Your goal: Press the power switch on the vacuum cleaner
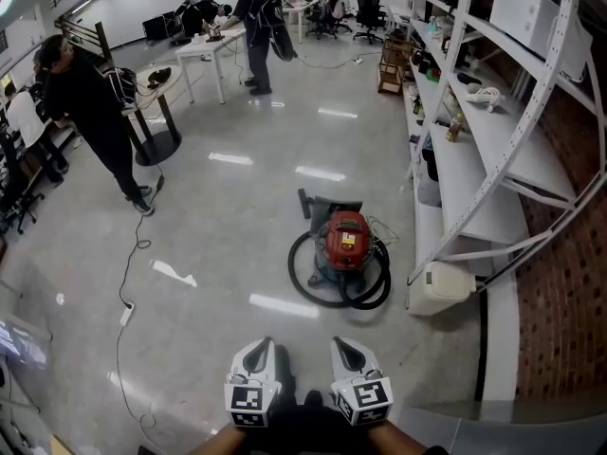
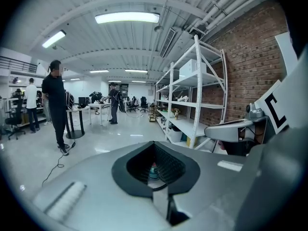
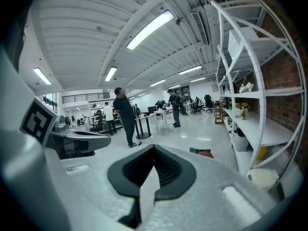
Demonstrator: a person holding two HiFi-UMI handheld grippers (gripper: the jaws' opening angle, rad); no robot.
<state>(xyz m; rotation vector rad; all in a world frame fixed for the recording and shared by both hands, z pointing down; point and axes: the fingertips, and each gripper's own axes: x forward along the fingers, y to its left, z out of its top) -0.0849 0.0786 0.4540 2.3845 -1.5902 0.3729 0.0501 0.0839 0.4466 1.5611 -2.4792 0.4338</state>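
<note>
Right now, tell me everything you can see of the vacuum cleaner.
The vacuum cleaner is a canister with a red top, a pale label and a darker base, standing upright on the shiny floor beside the white shelves. Its black hose lies coiled around it. Nothing else touches it.

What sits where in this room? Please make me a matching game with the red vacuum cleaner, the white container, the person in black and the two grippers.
Things:
1. vacuum cleaner
2. white container
3. person in black
4. left gripper and right gripper

Places:
A. at the foot of the shelving
B. side by side at the bottom of the head view, jaws together
C. standing at the far left
D. mid-floor, ringed by a black hose

Pairs: 1-D, 2-A, 3-C, 4-B.
</note>
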